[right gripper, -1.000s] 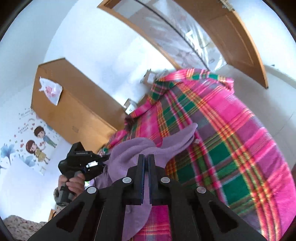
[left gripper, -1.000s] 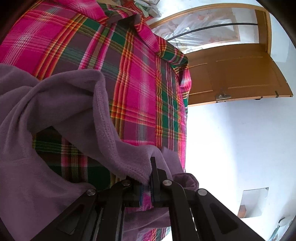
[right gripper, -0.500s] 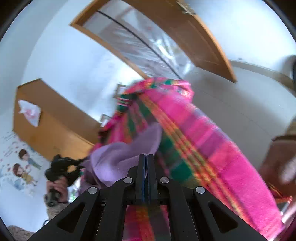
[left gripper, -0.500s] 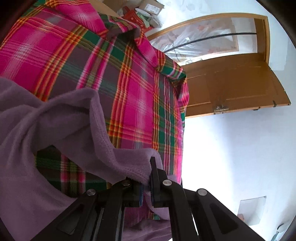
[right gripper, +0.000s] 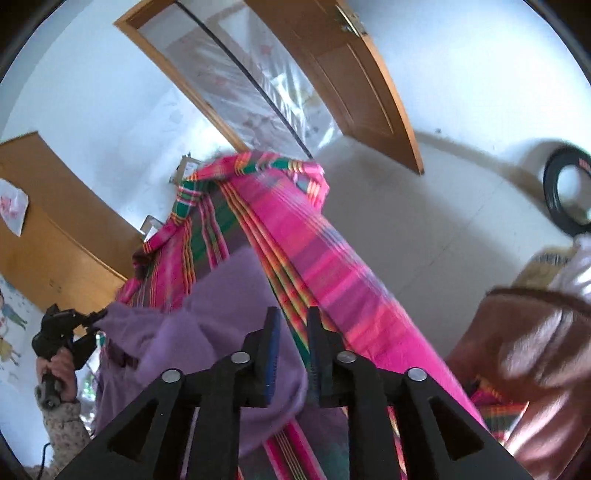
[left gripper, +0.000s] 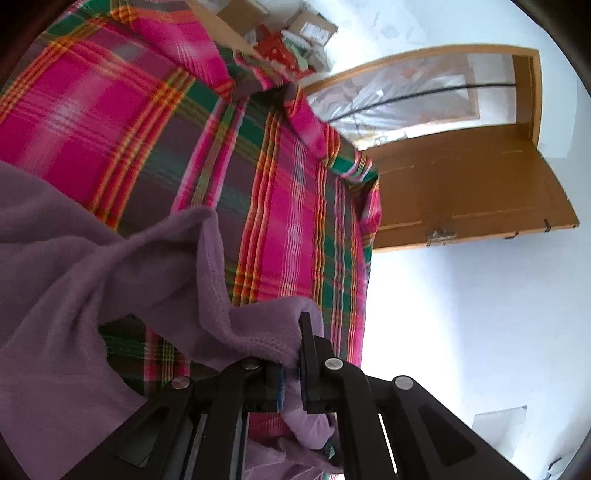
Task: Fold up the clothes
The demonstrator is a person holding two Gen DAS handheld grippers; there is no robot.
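Now left gripper (left gripper: 291, 369) clamped on purple garment (left gripper: 110, 266), right gripper (right gripper: 291, 354) w/ jaws apart.

open wooden door (left gripper: 472, 177) – plaid bedcover (left gripper: 155, 122) – cardboard boxes (left gripper: 310, 27)

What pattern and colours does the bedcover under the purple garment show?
The bedcover is plaid: pink with green, red and yellow stripes, clearest in the left wrist view.

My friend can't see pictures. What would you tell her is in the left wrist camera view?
Black tongs pinch the stitched edge of a soft purple garment, which drapes over a bright pink, green and orange plaid cloth. Behind are an open wooden door, white walls and some cardboard boxes.
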